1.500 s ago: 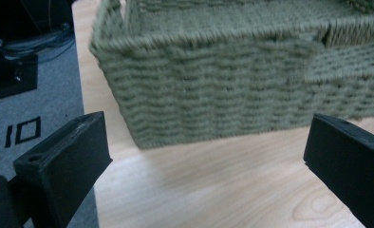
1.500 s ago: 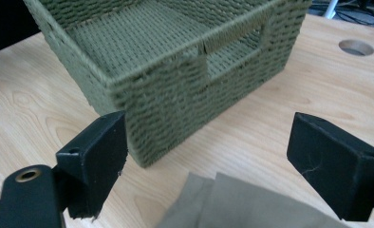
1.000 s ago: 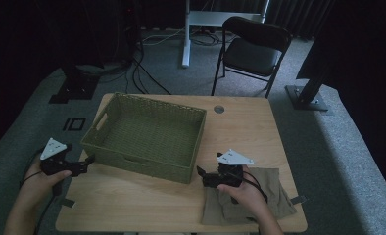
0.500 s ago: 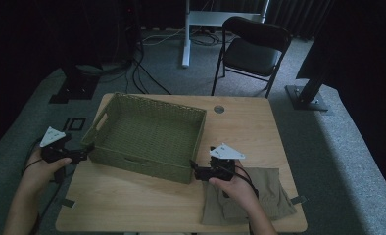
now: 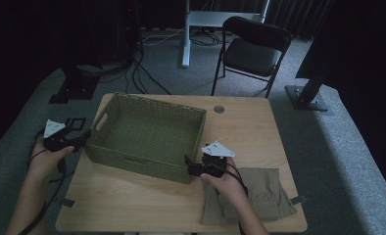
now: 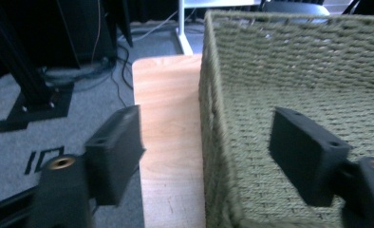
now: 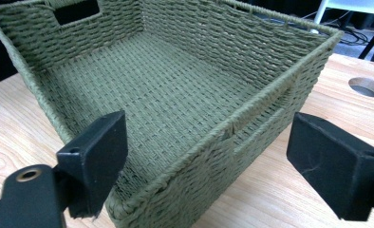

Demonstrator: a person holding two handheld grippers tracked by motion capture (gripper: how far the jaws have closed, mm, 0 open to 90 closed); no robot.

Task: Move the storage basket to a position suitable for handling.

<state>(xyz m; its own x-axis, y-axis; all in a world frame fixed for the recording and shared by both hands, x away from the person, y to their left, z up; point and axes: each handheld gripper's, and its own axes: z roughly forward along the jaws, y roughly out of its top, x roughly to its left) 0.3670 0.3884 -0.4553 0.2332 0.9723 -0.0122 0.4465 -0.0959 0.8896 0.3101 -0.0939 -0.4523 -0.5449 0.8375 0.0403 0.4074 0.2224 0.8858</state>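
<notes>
High view: basket [image 5: 147,137] sat mid-table, left gripper [image 5: 85,136] straddling its left wall, jaws just narrowing, not yet pinching; right gripper [image 5: 187,164] spread over the near right corner. Best closed squarely on both rims before lifting level.

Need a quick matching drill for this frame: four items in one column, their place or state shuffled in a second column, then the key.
1. basket
2. folded cloth
3. left gripper
4. right gripper

A. jaws straddle the basket's left end wall, not pressing it
B. empty, on the table's left half
C. open at the basket's near right corner
D. flat at the table's near right edge

Pairs: 1-B, 2-D, 3-A, 4-C
</notes>
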